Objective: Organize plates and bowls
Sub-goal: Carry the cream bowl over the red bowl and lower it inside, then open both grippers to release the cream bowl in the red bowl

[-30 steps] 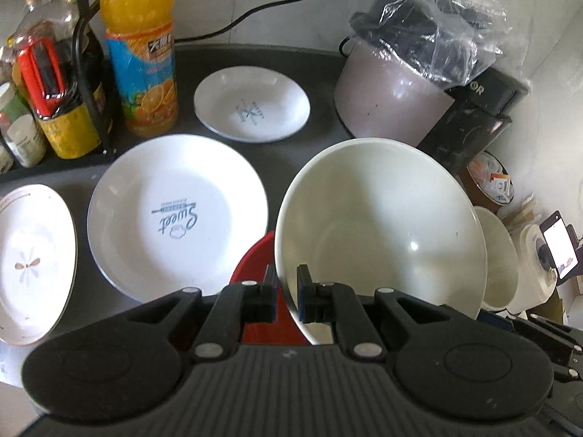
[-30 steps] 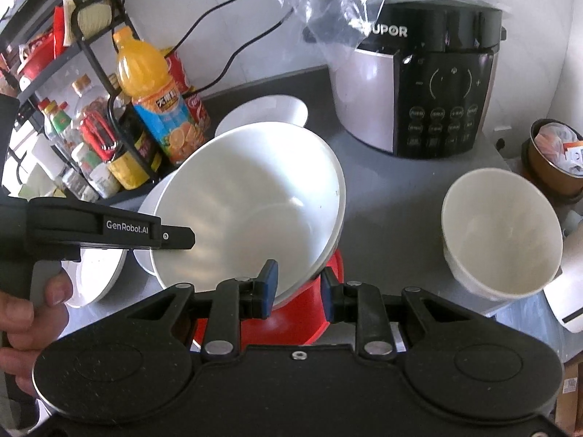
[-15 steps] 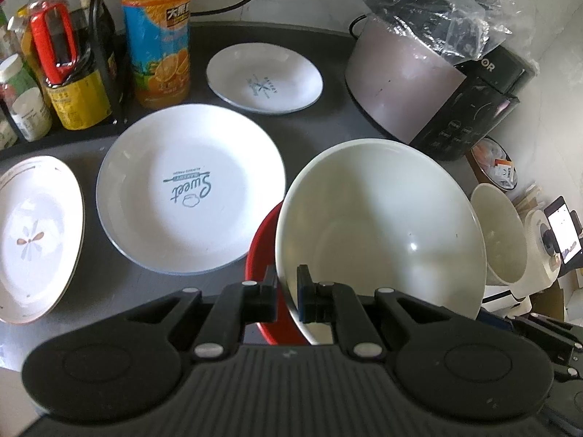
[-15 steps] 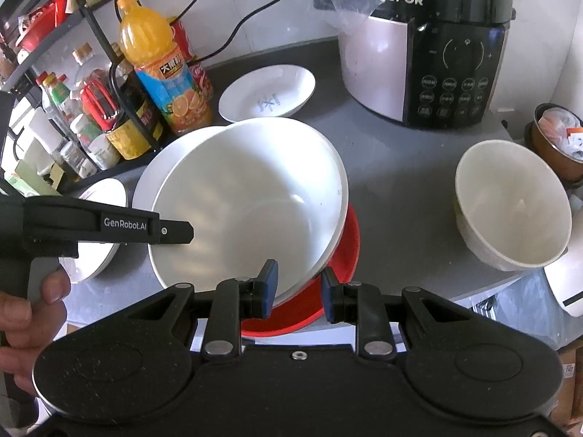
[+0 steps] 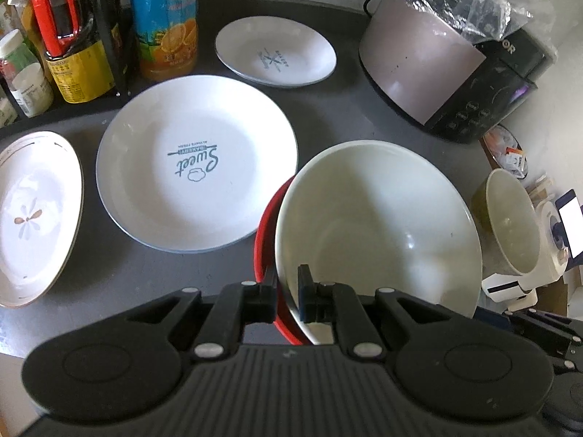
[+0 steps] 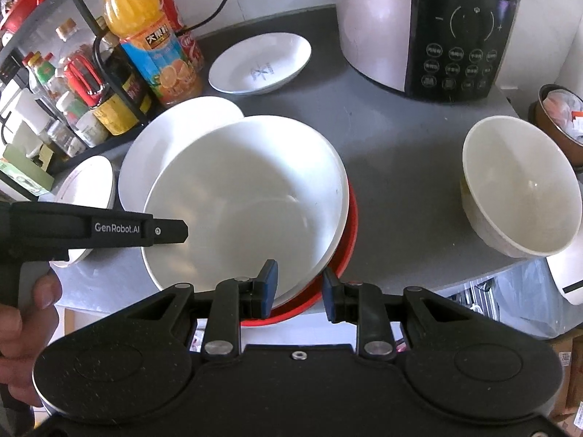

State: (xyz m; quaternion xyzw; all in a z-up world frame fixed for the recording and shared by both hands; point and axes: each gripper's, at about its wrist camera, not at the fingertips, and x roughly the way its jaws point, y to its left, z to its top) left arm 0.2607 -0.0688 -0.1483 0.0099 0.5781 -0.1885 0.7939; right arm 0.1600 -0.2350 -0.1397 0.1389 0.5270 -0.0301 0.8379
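My left gripper is shut on the near rim of a large white bowl, which sits tilted in a red bowl. Both show in the right wrist view, white bowl over red bowl. My right gripper is open, its fingers straddling the bowls' near rims without gripping. A large "Sweet" plate lies left of the bowls. A small plate lies behind, a flower plate at far left. A smaller cream bowl stands at right.
A rice cooker stands at the back right. An orange juice bottle and a rack of condiment bottles stand at the back left. The counter's front edge runs just beyond my right gripper.
The white bowl has come down with my left gripper into the red bowl. Both cameras have moved lower and closer to the counter. The right gripper stays open.
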